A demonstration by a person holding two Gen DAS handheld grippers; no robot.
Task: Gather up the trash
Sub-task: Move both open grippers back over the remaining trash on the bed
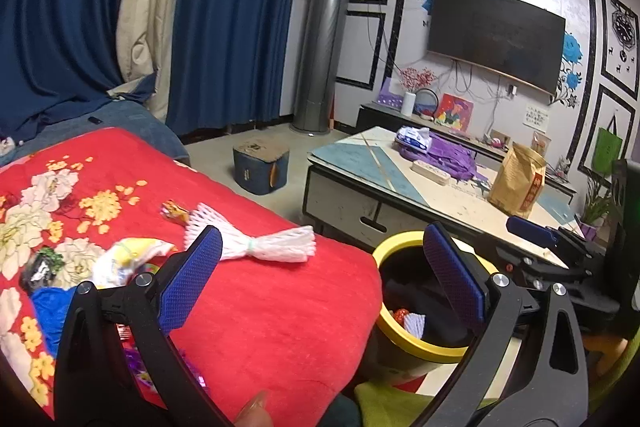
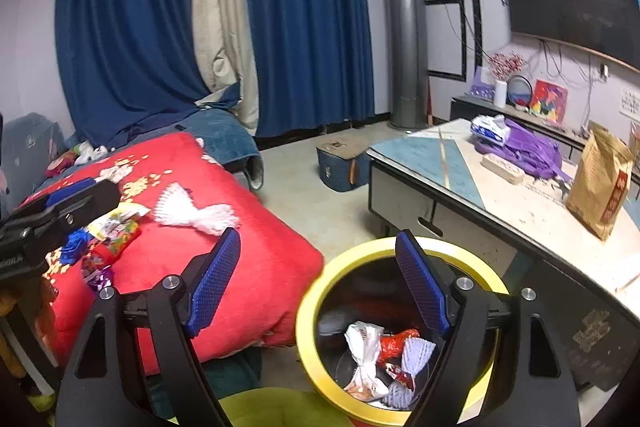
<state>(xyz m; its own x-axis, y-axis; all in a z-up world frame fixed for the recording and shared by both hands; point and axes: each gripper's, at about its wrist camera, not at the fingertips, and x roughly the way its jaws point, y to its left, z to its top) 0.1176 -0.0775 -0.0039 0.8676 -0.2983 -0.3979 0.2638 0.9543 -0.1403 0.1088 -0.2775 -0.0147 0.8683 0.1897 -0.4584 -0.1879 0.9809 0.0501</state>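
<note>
A yellow-rimmed trash bin (image 2: pixel 310 311) stands on the floor between a red floral blanket (image 2: pixel 248 267) and a low surface (image 2: pixel 520 215), already holding crumpled wrappers (image 2: pixel 366 351) and a piece of white foam netting (image 2: pixel 416 351). The right gripper (image 2: pixel 316 281) hangs above the bin's near rim with its blue pads spread wide and nothing between them. The left gripper (image 1: pixel 320 275) is likewise wide open and empty, poised over the blanket's edge beside the bin. More trash lies on the blanket away from the bin: a white foam net sleeve (image 1: pixel 260 239) tied at its middle, a small orange wrapper (image 1: pixel 174 211) just beyond it, and a heap of coloured wrappers (image 1: pixel 120 259) farther from the bin. A brown paper bag (image 1: pixel 518 183) stands upright on the surface behind the bin
</note>
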